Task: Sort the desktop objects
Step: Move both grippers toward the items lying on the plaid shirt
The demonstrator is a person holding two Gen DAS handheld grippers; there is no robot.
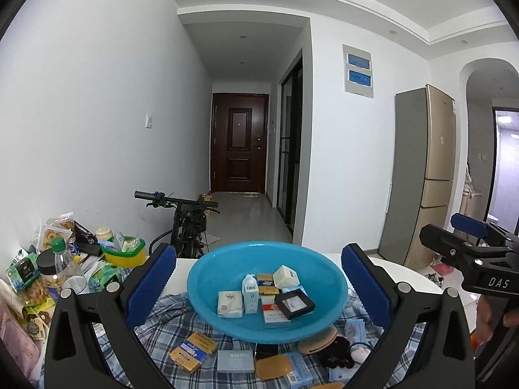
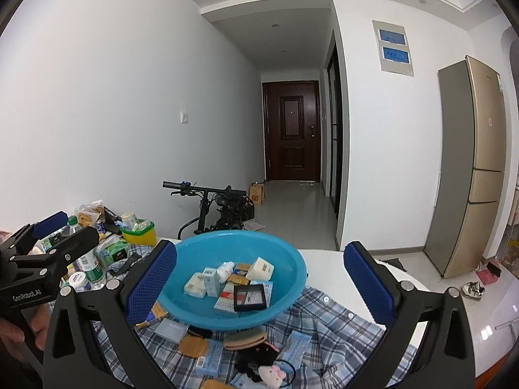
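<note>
The sorting looks partly done. The blue basin (image 1: 266,288) sits on a plaid cloth (image 1: 168,330) spread over the white counter (image 2: 327,262), and it already holds a cluster of small things: a white tissue pack (image 1: 229,304), a small white bottle (image 1: 249,293), a cream box (image 1: 284,276), yellow and red-and-white packs, and a black framed box (image 1: 294,304) lying on top toward 3 o'clock of the pile.

Plenty is left. At 6 o'clock from the basin, loose on the cloth, lie a yellow pack (image 1: 193,350), a grey box (image 1: 235,360), an amber oval piece (image 1: 273,367), a tan round case (image 1: 318,340) tucked just under the basin's rim, pale blue packets (image 2: 296,347) and a small pink plush charm (image 2: 271,373). At 9 to 10 o'clock a crowd of snack bags, a green-capped bottle (image 1: 63,261) and a yellow-green tub (image 1: 125,254) stands apart; whether it belongs to the job I cannot tell.

The left gripper (image 1: 259,288) and the right gripper (image 2: 261,288) both hover above the near side of the basin, fingers spread wide with nothing between them. My guess is that each is between picks, with the loose pieces at 6 o'clock the likely next candidates.
</note>
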